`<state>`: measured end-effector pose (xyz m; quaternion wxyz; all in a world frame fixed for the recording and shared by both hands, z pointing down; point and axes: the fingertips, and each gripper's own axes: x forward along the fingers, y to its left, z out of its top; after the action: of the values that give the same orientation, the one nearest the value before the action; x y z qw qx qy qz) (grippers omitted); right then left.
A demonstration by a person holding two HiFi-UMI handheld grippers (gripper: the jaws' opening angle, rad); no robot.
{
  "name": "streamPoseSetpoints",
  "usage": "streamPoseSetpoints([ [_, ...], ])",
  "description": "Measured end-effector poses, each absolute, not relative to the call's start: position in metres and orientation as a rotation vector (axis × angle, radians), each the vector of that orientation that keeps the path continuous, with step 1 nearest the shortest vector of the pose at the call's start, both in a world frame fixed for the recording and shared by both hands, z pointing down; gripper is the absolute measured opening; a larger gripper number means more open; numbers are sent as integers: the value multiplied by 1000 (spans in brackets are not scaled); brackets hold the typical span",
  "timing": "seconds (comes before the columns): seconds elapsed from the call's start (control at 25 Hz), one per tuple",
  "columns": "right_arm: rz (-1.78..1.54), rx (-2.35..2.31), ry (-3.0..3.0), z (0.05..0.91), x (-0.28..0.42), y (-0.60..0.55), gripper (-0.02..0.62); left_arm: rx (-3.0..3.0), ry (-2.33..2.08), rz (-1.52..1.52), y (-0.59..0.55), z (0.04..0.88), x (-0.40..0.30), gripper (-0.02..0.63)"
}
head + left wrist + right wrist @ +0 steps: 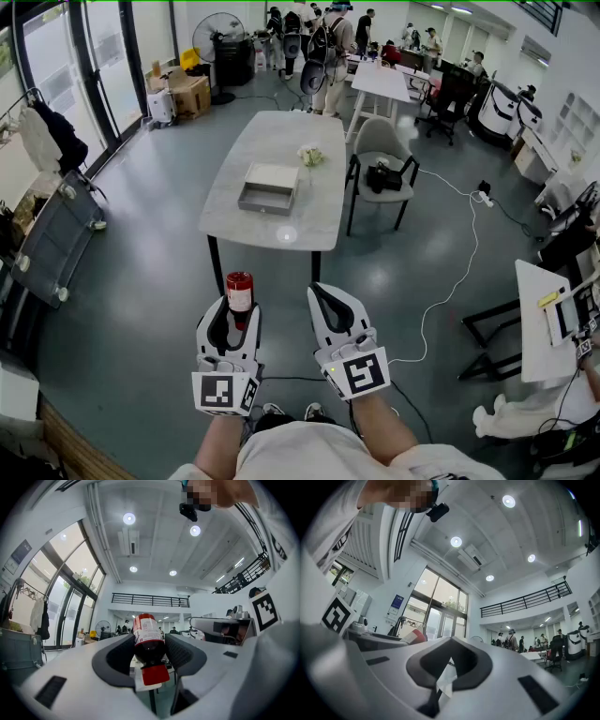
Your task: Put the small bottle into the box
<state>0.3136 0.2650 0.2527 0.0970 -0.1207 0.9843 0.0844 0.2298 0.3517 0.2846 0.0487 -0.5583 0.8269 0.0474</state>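
- Found the small bottle (pixel 239 291) pinched between the jaws of the left gripper (pixel 232 317), held low in front of the body and well apart from the table (pixel 272 234) ahead.
- Read, in the left gripper view, jaws clamped on the bottle's dark body, with a ridged black pad on either side. Saw the red cap pointing back toward the camera and the labelled end poking out past the tips.
- Saw the right gripper (pixel 324 296) closed on nothing, tips together, with only an oval gap between the pads.
- Spotted the box (pixel 261 207) on the table: shallow, grey, rectangular and open-topped, near a small bunch of pale flowers (pixel 310 156).
- Judged the bottle light, stiff and easy to carry one-handed. Could not tell glass from plastic, so thought a gentle set-down wiser than a drop.
- Reckoned the round, smooth wall and glossy paper label liable to twist or slip between the pads if squeezed off-centre.
- Rated the present hold across the widest part of the body as the sound one. Thought the narrow neck and cap a poorer place, likely to pivot.
- Noted a dark, shiny body, a white label with fine print and a red band, and a matte red cap. Noted pale moulded plastic on the gripper shells and a light, smooth tabletop on dark legs.
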Motion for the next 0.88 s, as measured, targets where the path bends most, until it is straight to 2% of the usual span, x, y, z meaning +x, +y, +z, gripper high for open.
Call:
streamPoseSetpoints([
  [0.88,191,-263,2958,290,229,313,26,-1675,2620,163,407,324,149,222],
])
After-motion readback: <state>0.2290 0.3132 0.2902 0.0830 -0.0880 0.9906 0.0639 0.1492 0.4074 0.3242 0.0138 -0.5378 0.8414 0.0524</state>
